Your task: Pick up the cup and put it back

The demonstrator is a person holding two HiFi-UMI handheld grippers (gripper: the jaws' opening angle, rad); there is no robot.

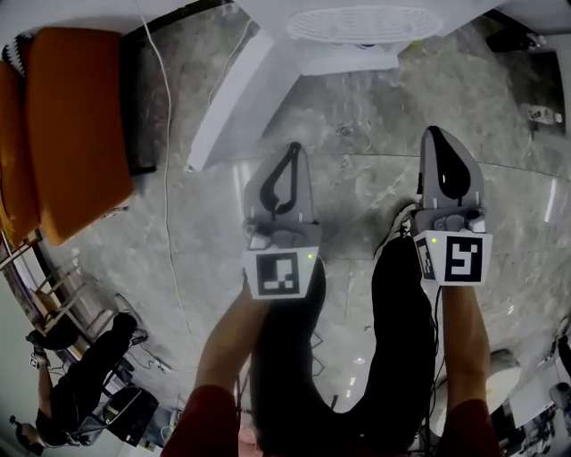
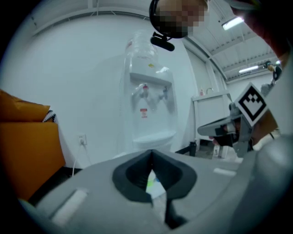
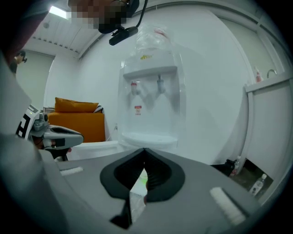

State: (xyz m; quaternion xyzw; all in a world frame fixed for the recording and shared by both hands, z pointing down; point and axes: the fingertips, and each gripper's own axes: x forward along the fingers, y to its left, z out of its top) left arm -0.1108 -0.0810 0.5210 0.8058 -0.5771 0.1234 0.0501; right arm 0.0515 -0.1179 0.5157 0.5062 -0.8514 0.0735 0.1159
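Left tongs point(image 1: 293, 152) and right tongs point(image 1: 436, 138), two grey plastic units, both fully closed, empty, touching nothing; one white water dispenser point(image 3: 151, 98) at twelve o'clock; cup not discernible.

The floor point(image 1: 357, 134) is of grey stone tiles with a marbled pattern and a light shine. At its far edge, against the white wall, stands a tall white water dispenser point(image 1: 361, 27) with a round ribbed top. Just beside the dispenser, a long low white block point(image 1: 227, 98) lies at a slant. Along the left edge stands an orange padded sofa point(image 1: 71, 116) on a dark base. A thin white cable point(image 1: 165, 178) runs over the tiles from the wall, near the sofa. Near the far right corner a small pale bottle point(image 1: 540, 113) stands on the floor. At the near left corner a person in dark clothes point(image 1: 80, 375) sits.
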